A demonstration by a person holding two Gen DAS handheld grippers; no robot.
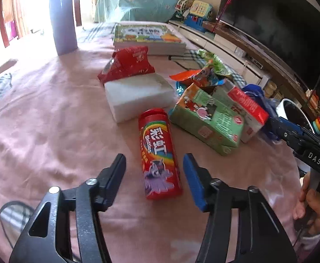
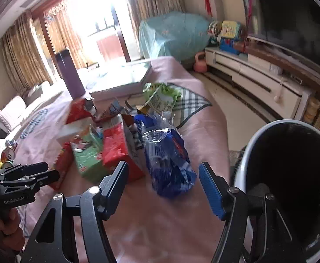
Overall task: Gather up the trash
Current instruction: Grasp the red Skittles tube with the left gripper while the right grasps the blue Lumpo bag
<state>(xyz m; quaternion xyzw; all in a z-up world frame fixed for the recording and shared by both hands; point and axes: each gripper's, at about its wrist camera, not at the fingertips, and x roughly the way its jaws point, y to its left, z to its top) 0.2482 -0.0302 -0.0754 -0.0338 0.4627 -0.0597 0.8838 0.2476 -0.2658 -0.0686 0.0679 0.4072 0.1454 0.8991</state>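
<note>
Left claw (image 1: 154, 175) angled down, parted around the Skittles tube (image 1: 159, 153); right claw (image 2: 163, 186) gapes, seemingly empty, near blue bag (image 2: 167, 160).

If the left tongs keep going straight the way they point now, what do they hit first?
Most likely the red Skittles tube, which lies on the pink cloth between the open left tongs, apparently untouched. Depth is hard to judge.

Left tongs (image 1: 154, 171) parted, angled downward, right tongs (image 2: 163, 178) parted likewise
</note>
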